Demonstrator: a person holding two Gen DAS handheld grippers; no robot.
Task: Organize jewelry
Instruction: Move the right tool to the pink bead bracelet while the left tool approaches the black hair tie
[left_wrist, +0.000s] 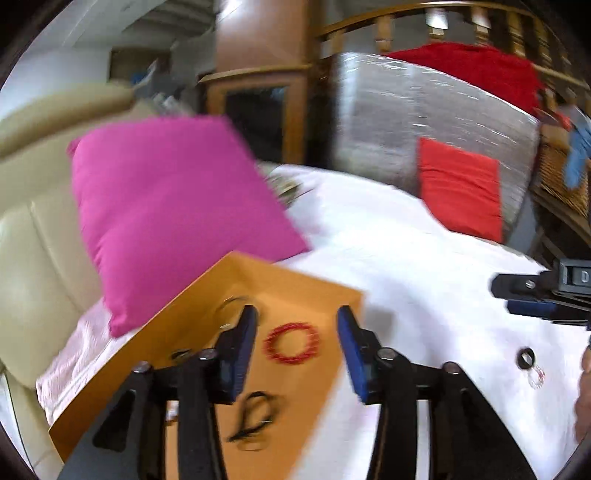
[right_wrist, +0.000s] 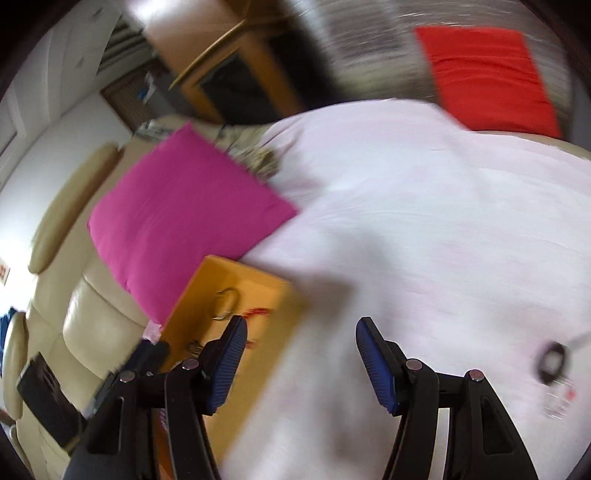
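An orange board (left_wrist: 295, 291) lies on a white sheet (left_wrist: 424, 251). On it are a red beaded bracelet (left_wrist: 291, 342), a black cord piece (left_wrist: 255, 417) and a thin metal ring (left_wrist: 232, 301). My left gripper (left_wrist: 297, 347) is open and empty, its jaws either side of the red bracelet, above it. A black ring (left_wrist: 526, 357) and a small clear trinket (left_wrist: 537, 376) lie on the sheet at right. My right gripper (right_wrist: 301, 360) is open and empty over the sheet beside the board (right_wrist: 236, 280); the black ring (right_wrist: 553, 362) lies to its right. The right gripper also shows in the left wrist view (left_wrist: 532, 295).
A magenta cushion (left_wrist: 170, 206) rests against a cream leather sofa (left_wrist: 33, 229), touching the board's far edge. A red cushion (left_wrist: 461, 188) leans on a silver-wrapped block (left_wrist: 424, 110). Wooden furniture (left_wrist: 258, 92) stands behind. Both views are motion-blurred.
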